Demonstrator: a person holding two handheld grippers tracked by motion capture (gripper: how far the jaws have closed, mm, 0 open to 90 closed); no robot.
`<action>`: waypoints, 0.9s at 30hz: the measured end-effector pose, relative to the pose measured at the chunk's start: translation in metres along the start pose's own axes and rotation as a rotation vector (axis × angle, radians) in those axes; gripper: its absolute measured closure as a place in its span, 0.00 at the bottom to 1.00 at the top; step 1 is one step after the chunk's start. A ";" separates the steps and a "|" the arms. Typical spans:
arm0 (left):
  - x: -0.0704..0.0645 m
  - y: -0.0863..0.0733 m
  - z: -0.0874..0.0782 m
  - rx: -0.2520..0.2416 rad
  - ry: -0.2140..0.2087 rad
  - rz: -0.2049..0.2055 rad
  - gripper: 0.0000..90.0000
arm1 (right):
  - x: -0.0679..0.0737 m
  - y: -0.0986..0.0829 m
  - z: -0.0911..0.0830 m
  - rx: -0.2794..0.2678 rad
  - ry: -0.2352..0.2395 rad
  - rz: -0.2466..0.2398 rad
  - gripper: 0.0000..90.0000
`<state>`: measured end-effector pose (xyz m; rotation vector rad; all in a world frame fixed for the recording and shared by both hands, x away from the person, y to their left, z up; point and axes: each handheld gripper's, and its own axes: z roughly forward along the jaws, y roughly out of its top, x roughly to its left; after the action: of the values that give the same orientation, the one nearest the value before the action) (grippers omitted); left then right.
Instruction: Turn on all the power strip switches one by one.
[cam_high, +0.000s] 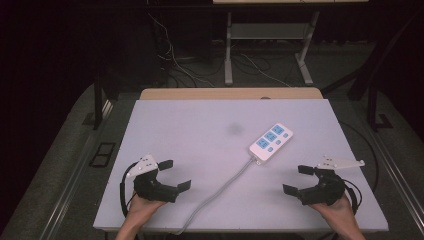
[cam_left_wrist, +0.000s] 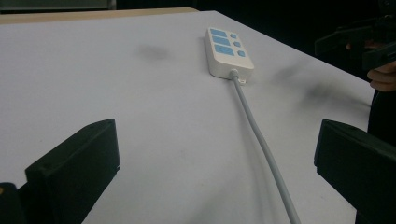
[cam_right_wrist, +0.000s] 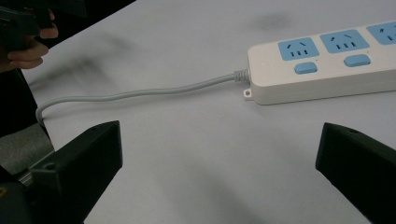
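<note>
**Power strip on the table, both grippers wide and empty**

We note first the pale lilac-white flat table top (cam_high: 200, 130), with a strip of light wood edge (cam_high: 230, 93) along its far side. A faint dark smudge (cam_high: 234, 128) marks the surface near the middle.

Next, the white rectangular plastic power strip with blue sockets and blue switches (cam_high: 271, 142). It lies flat, right of centre, set on a diagonal with its far end toward the right. Its grey round cable (cam_high: 225, 185) leaves the near end and runs back toward the near edge of the table, between the two grippers.

We see the left black two-jaw gripper (cam_high: 173, 174) at the near left, held in a hand (cam_high: 140, 212), over the table. Its jaws stand wide apart with nothing between them; in the left gripper view the cable passes across the table beyond them.

The right black two-jaw gripper (cam_high: 299, 179) sits at the near right, also hand-held (cam_high: 340, 212). Its jaws are likewise spread wide, clamped on nothing, well apart from the strip.
</note>
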<state>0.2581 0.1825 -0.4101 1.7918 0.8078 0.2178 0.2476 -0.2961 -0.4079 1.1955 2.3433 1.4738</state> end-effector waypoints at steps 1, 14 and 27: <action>0.000 0.000 0.000 0.003 0.000 0.001 0.00 | 0.000 0.000 0.000 0.000 0.001 0.002 0.00; -0.002 -0.001 0.003 0.020 -0.009 0.005 0.00 | -0.003 -0.001 0.000 0.019 0.014 0.009 0.00; -0.002 -0.002 0.005 0.033 -0.022 0.006 0.00 | -0.005 -0.001 0.001 0.047 0.011 0.024 0.00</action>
<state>0.2579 0.1777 -0.4131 1.8250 0.7941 0.1890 0.2511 -0.2991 -0.4112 1.2337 2.3915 1.4442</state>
